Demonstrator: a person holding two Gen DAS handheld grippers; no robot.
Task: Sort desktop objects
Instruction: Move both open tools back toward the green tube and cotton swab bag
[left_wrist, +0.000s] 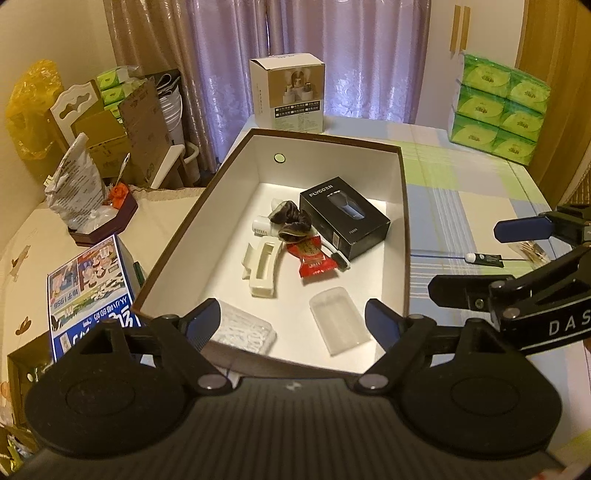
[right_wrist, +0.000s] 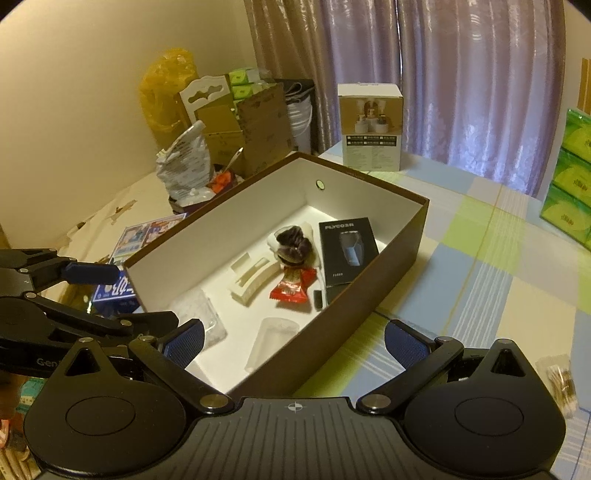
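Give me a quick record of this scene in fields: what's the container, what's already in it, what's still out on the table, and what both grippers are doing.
container: brown cardboard box with white interior, open, on the checked tablecloth
inside: black shaver carton, red snack packet, dark hair scrunchie, cream plastic holder, clear plastic case, ribbed clear tray
still out: small dark tube with white cap, right of the box
left gripper: open, empty, over the box's near edge
right gripper: open, empty

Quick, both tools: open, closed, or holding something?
Left tool: open, holding nothing, over the box.
Right tool: open, holding nothing.
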